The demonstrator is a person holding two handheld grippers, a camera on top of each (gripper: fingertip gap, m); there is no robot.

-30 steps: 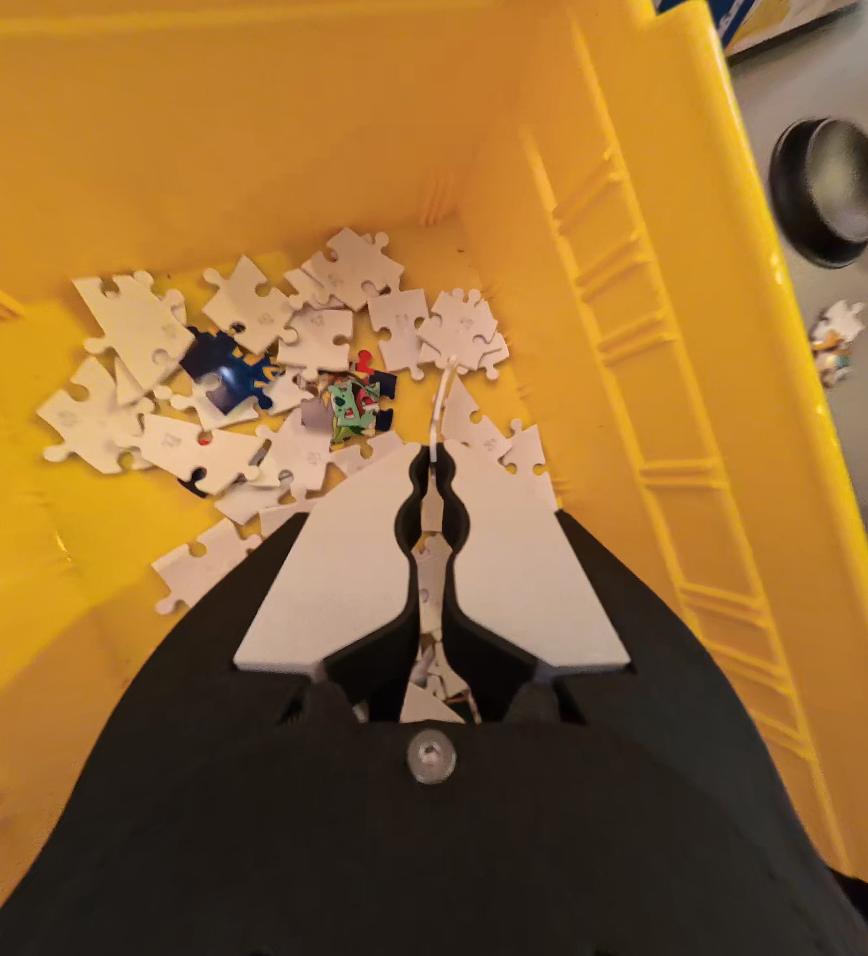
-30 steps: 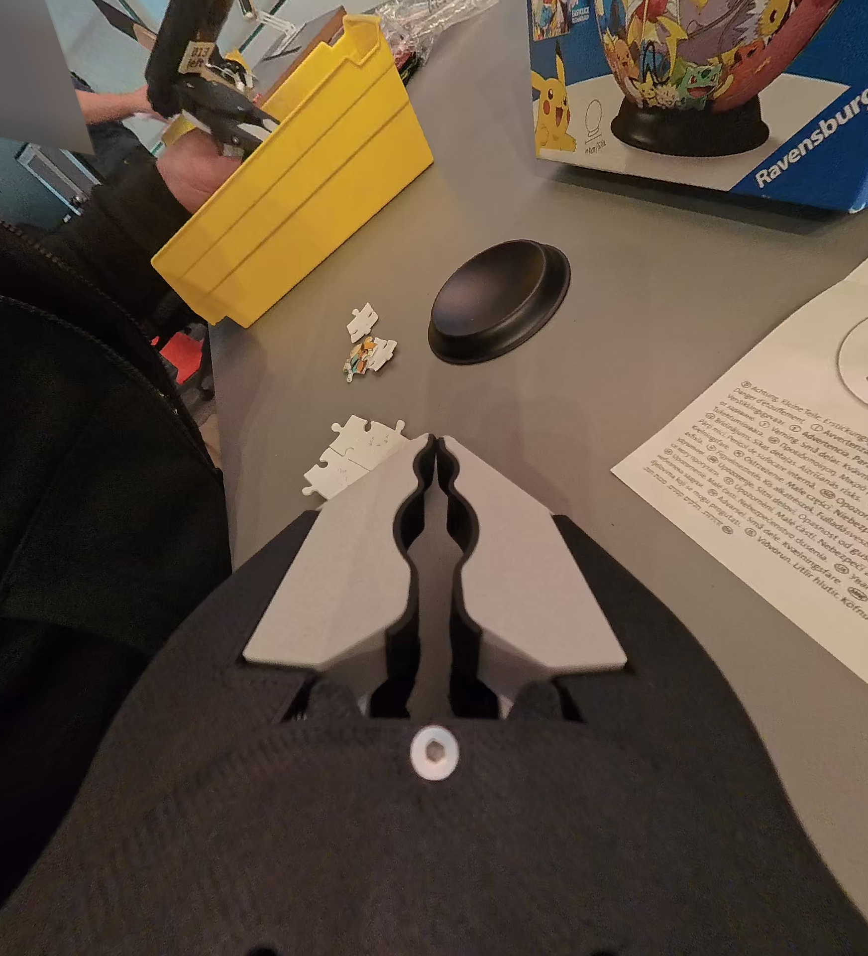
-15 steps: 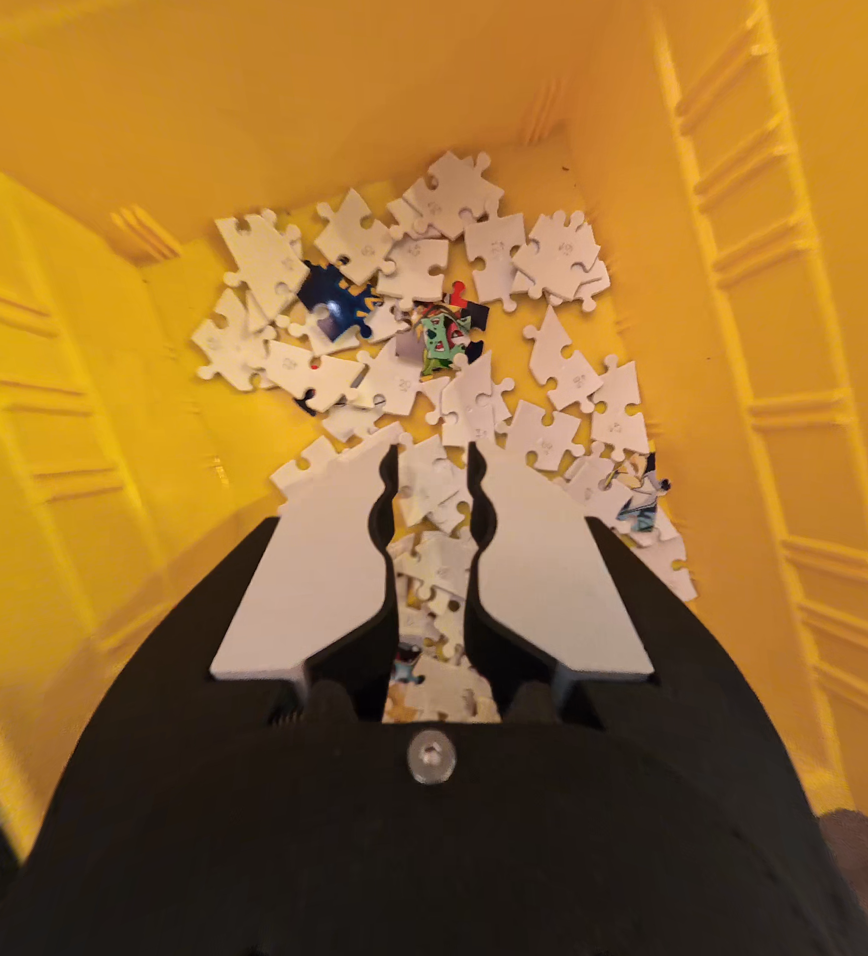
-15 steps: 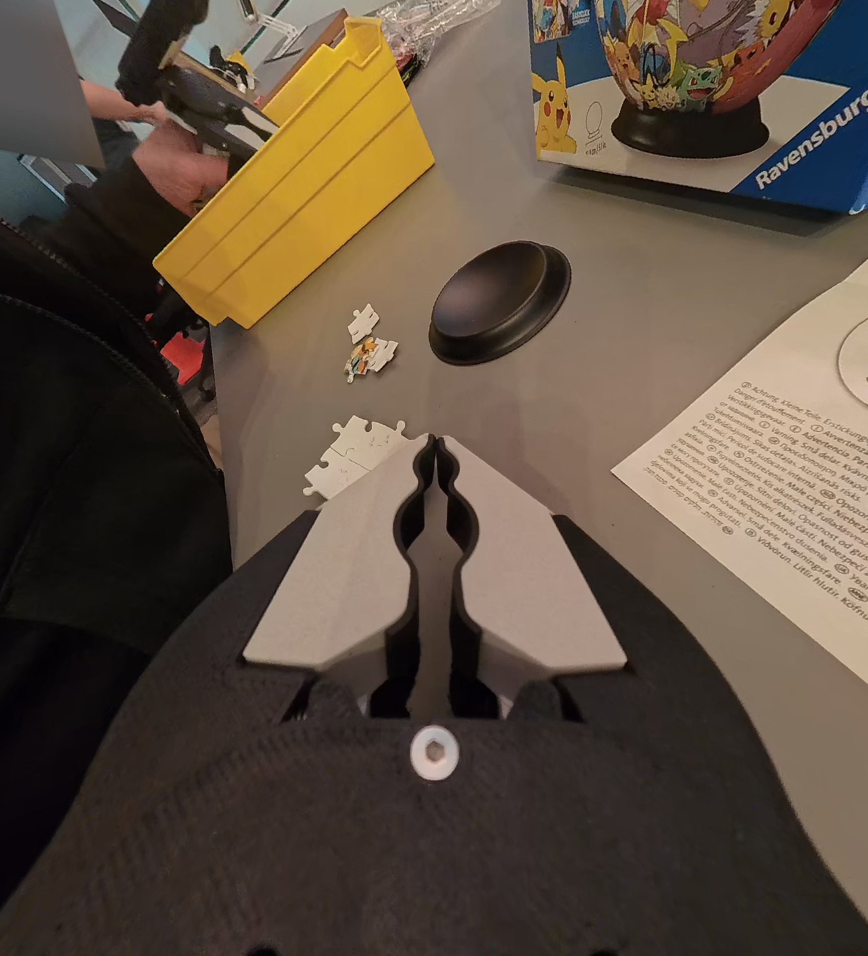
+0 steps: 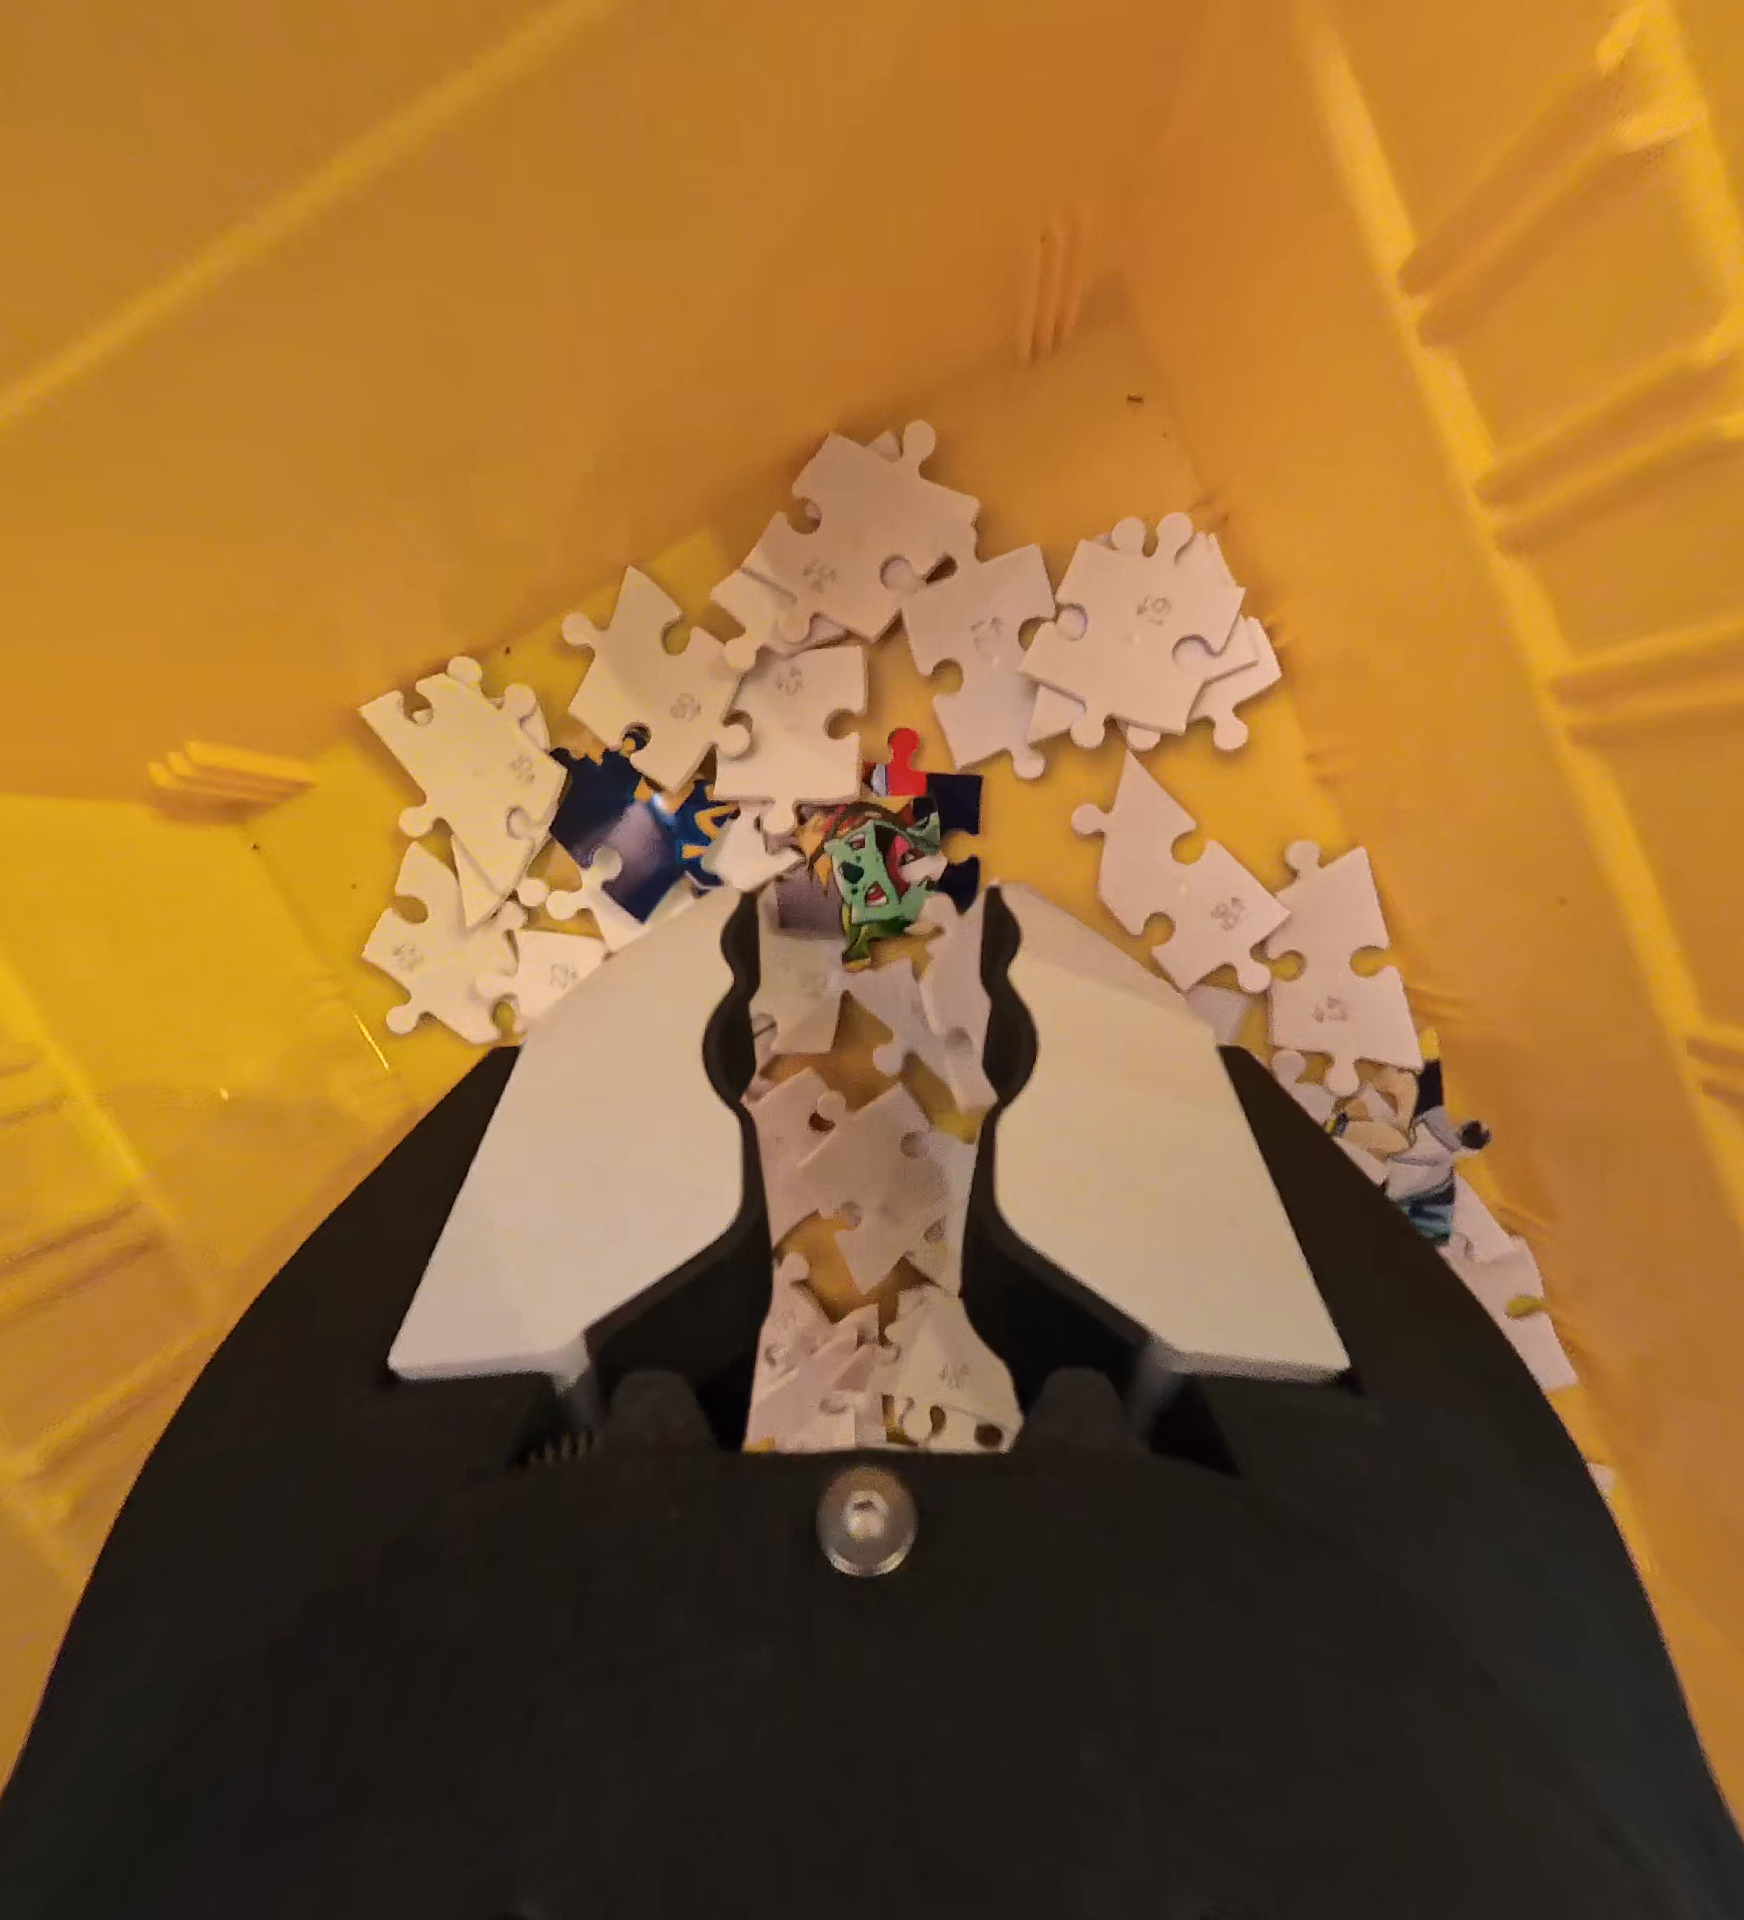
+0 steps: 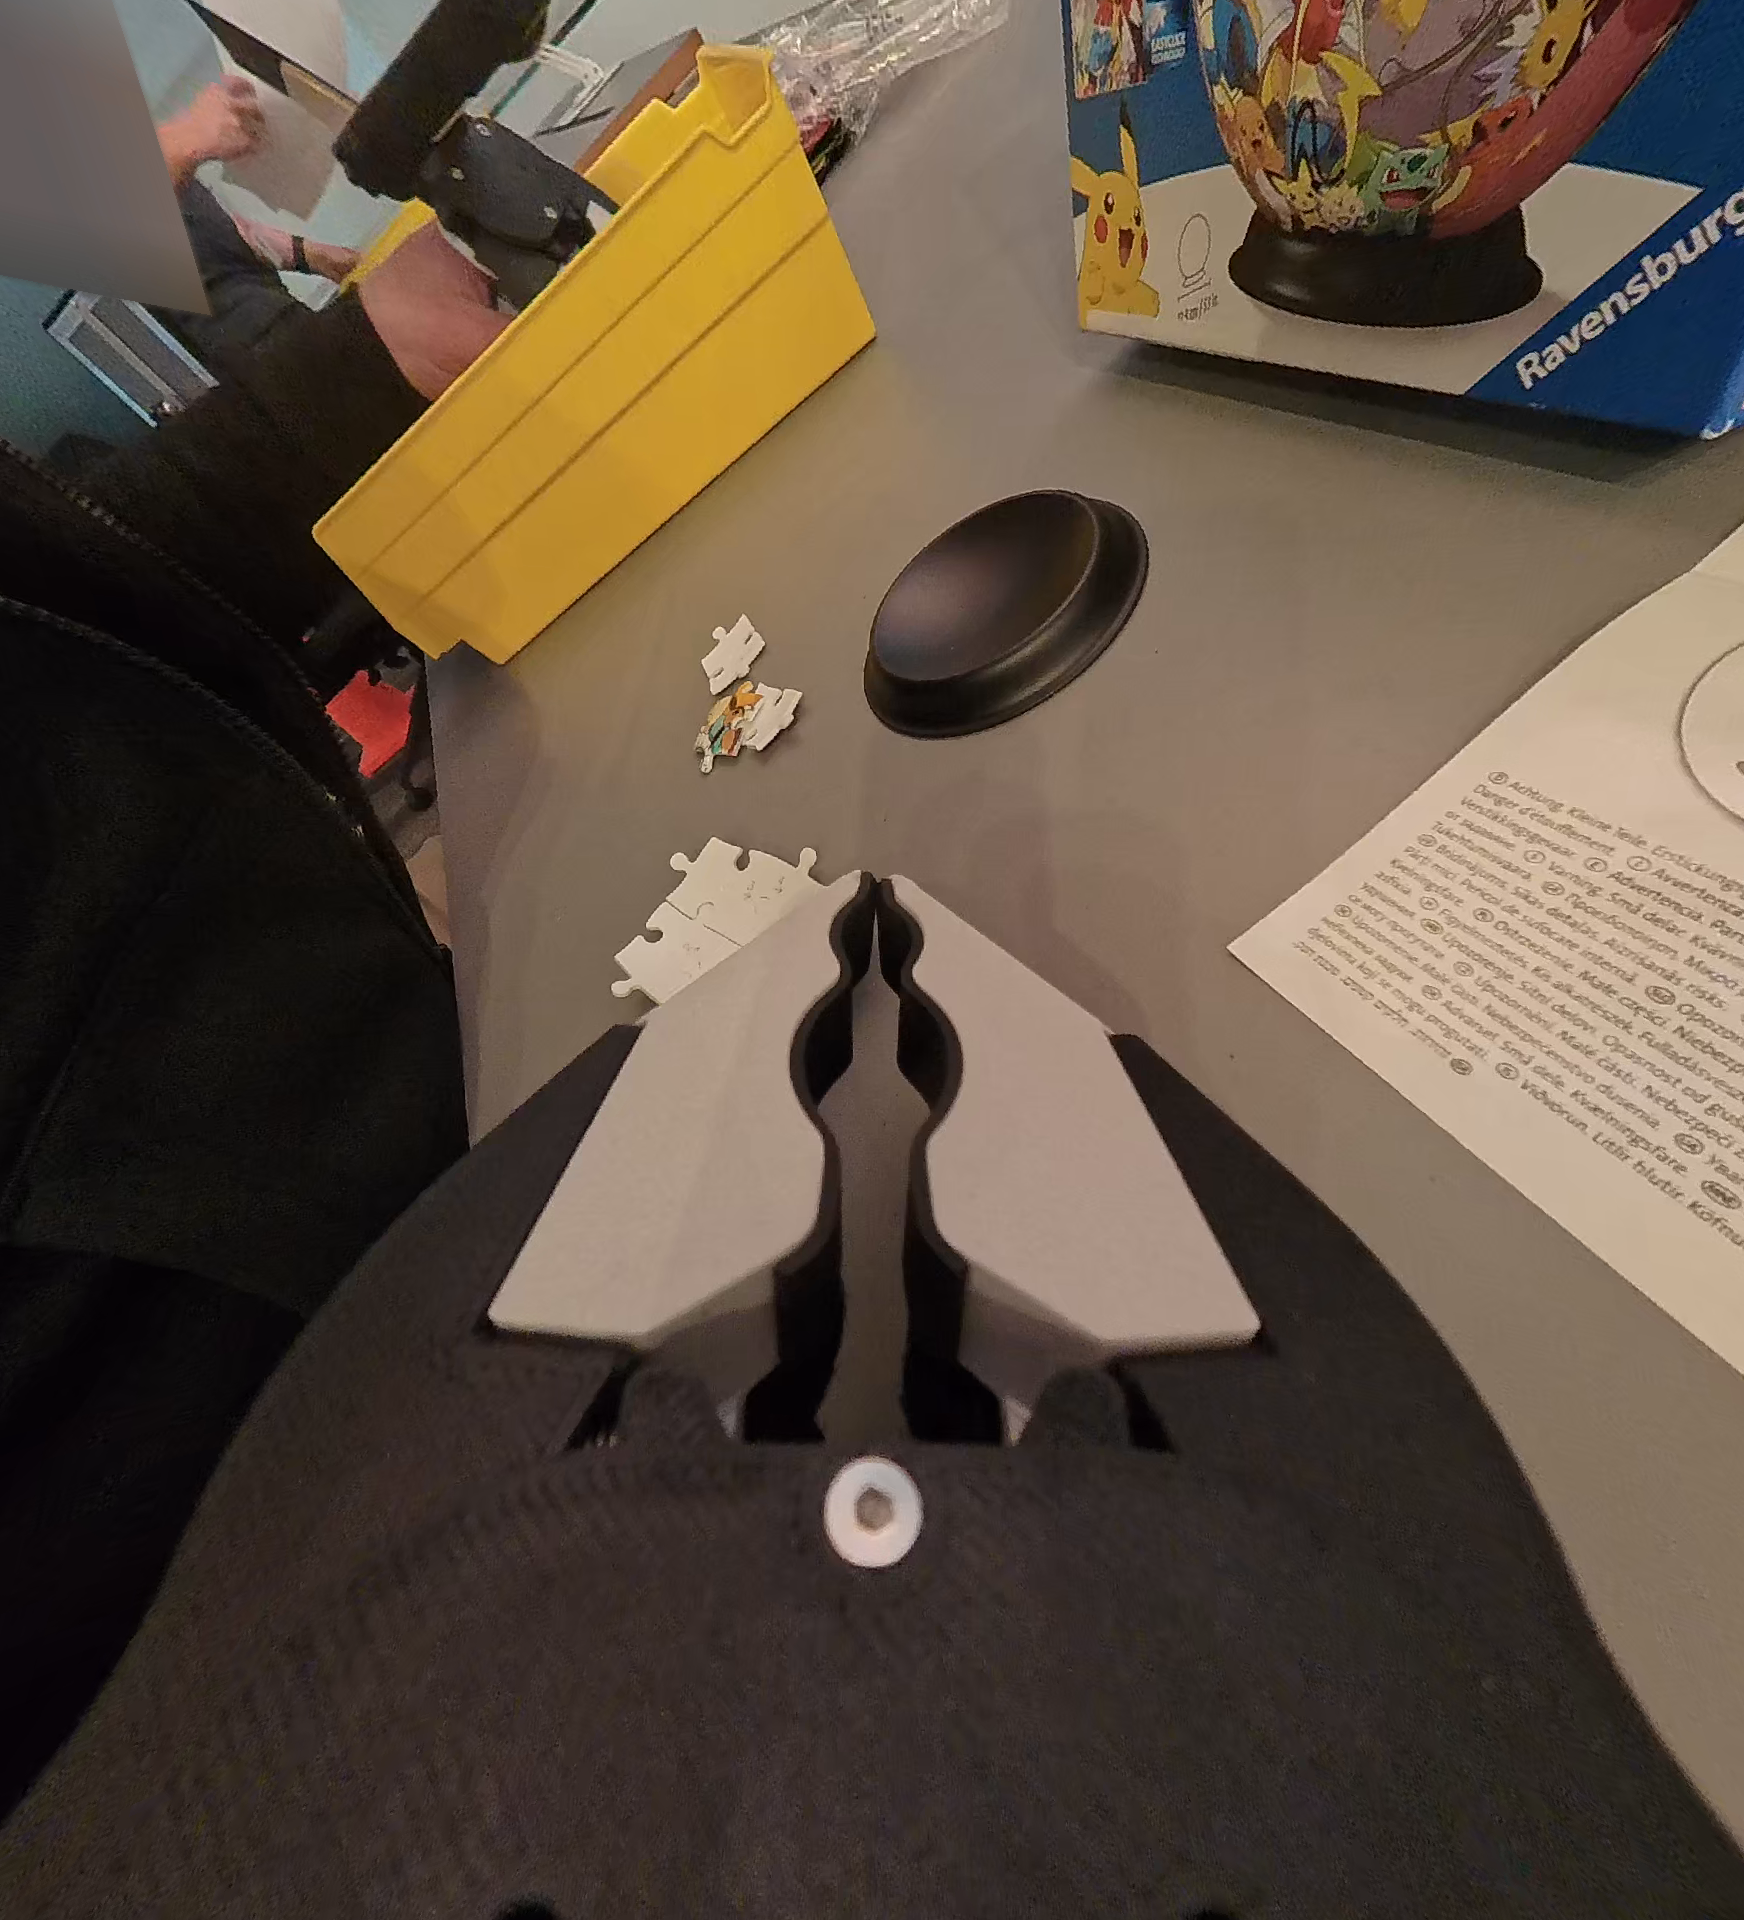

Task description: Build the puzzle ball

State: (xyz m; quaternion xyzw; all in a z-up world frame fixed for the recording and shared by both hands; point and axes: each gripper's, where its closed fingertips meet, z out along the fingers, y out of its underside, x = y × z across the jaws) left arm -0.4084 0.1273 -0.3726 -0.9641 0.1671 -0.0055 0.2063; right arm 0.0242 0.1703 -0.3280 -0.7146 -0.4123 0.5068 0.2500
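The puzzle pieces (image 5: pixel 826 717) lie heaped on the floor of the yellow bin (image 5: pixel 432 312), most white side up. Your left gripper (image 5: pixel 863 914) hangs over them, jaws apart, holding nothing. Your right gripper (image 6: pixel 870 885) is closed and empty above the table (image 6: pixel 1263 644), near two joined pieces (image 6: pixel 712 914), with the black stand (image 6: pixel 1003 613) farther off

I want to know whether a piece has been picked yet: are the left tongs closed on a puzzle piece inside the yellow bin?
No: the left tongs stand open above the loose puzzle pieces in the yellow bin, gripping nothing.
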